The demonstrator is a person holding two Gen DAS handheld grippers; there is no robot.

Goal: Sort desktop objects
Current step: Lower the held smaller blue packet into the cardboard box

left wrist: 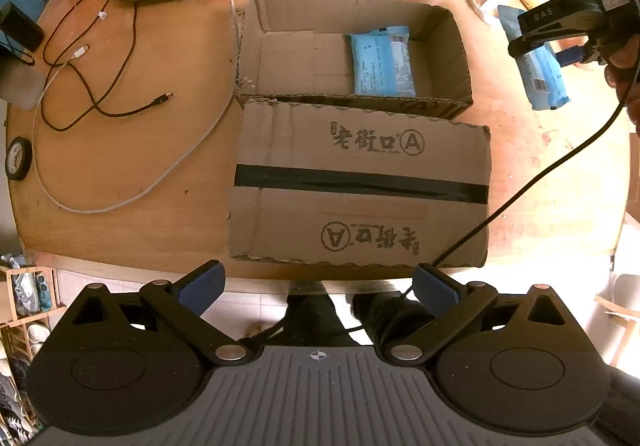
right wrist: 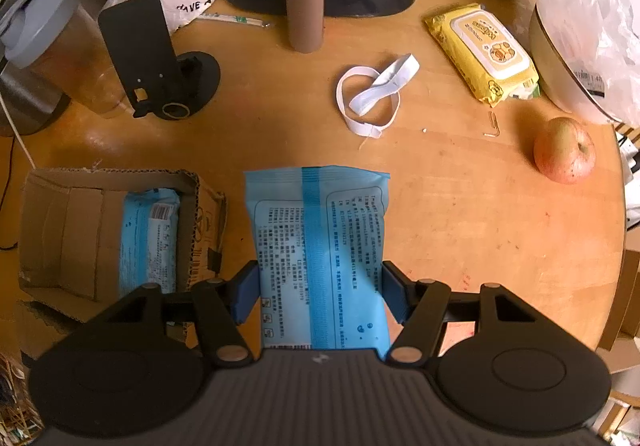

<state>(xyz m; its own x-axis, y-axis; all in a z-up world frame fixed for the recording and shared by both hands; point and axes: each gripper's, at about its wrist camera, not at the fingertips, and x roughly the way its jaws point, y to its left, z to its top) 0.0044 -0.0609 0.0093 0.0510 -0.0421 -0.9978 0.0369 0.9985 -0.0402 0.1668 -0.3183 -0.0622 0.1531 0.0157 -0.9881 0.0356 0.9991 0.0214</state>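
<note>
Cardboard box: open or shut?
Open: the cardboard box has its flap folded out, and a blue packet shows inside.

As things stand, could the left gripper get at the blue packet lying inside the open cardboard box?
Probably yes: the left gripper is open and empty, the open cardboard box has no lid, and nothing covers the blue packet.

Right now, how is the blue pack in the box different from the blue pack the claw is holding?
1. The boxed pack lies flat inside the cardboard box; the held pack is outside the box, over the table.
2. Nothing grips the boxed pack; the right claw squeezes the held pack from both sides.

Both are light blue, soft packs with small printed text.
</note>
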